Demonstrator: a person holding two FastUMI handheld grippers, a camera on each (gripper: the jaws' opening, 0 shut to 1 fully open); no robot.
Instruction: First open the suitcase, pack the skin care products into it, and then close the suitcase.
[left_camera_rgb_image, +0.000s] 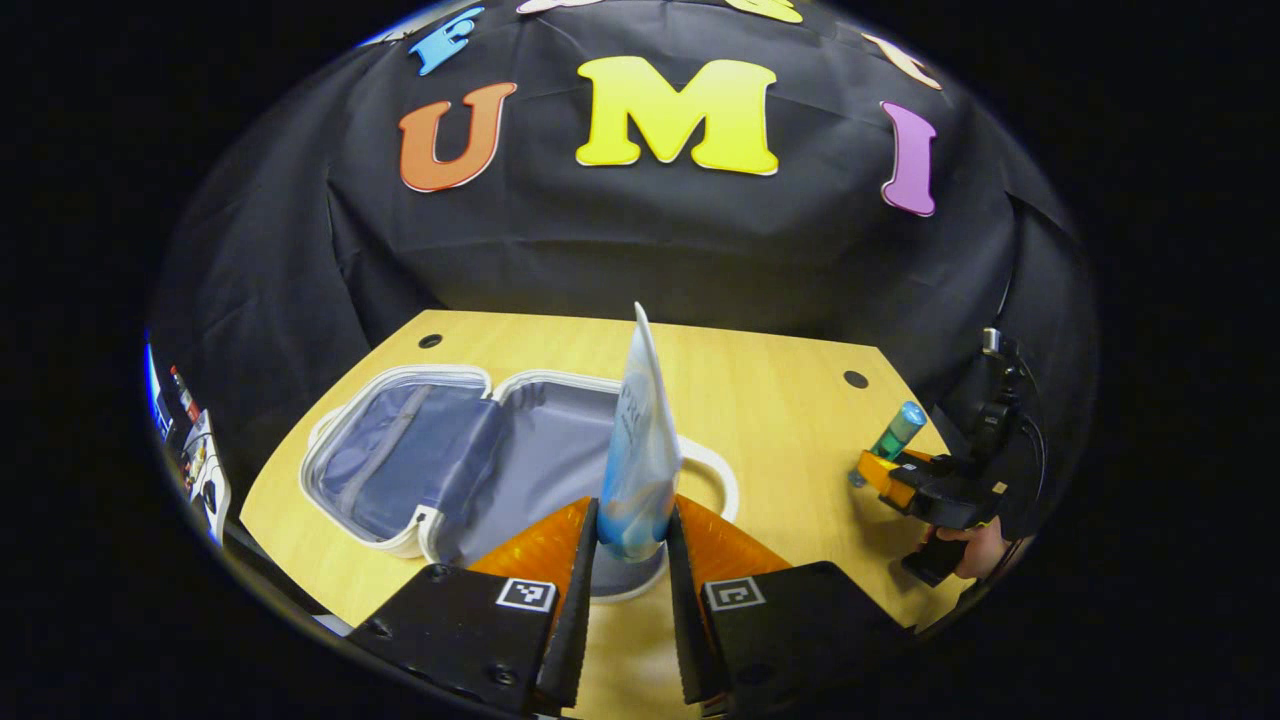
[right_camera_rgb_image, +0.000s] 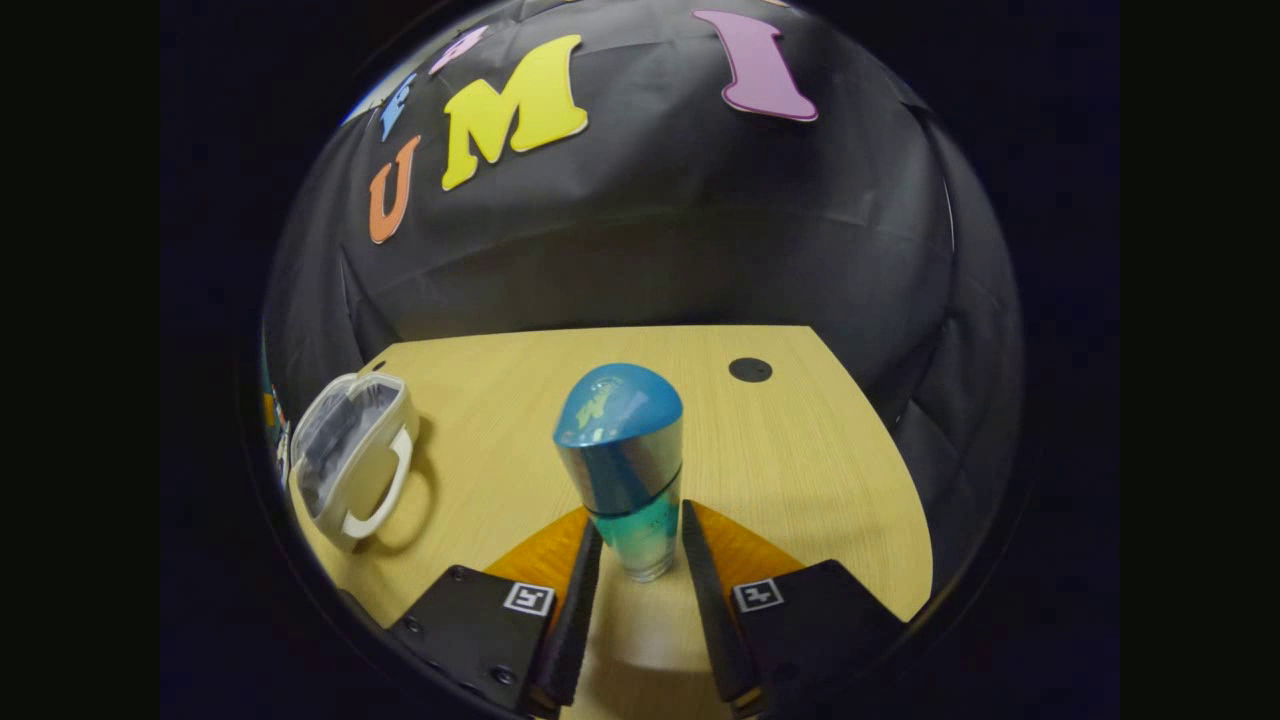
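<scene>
The small white suitcase (left_camera_rgb_image: 400, 460) lies open on the wooden table (left_camera_rgb_image: 780, 420), its blue-grey lining showing in both halves. My left gripper (left_camera_rgb_image: 632, 525) is shut on a white and blue tube (left_camera_rgb_image: 640, 440), held upright over the front edge of the suitcase's right half. Far right, my right gripper (left_camera_rgb_image: 874, 470) holds a teal bottle (left_camera_rgb_image: 897, 430) above the table, with a hand (left_camera_rgb_image: 982, 548) behind it. In the right gripper view, the bottle (right_camera_rgb_image: 625, 460), with its blue cap and silver band, stands between the fingers of my right gripper (right_camera_rgb_image: 642, 535). The suitcase (right_camera_rgb_image: 350, 460) lies far left.
Round cable holes (left_camera_rgb_image: 855, 379) (left_camera_rgb_image: 430, 340) (right_camera_rgb_image: 750, 369) sit near the table's back edge. Small items (left_camera_rgb_image: 195, 450) stand off the table's left side. Bare wood (right_camera_rgb_image: 800, 470) stretches between the suitcase and the right edge. Black cloth closes the back.
</scene>
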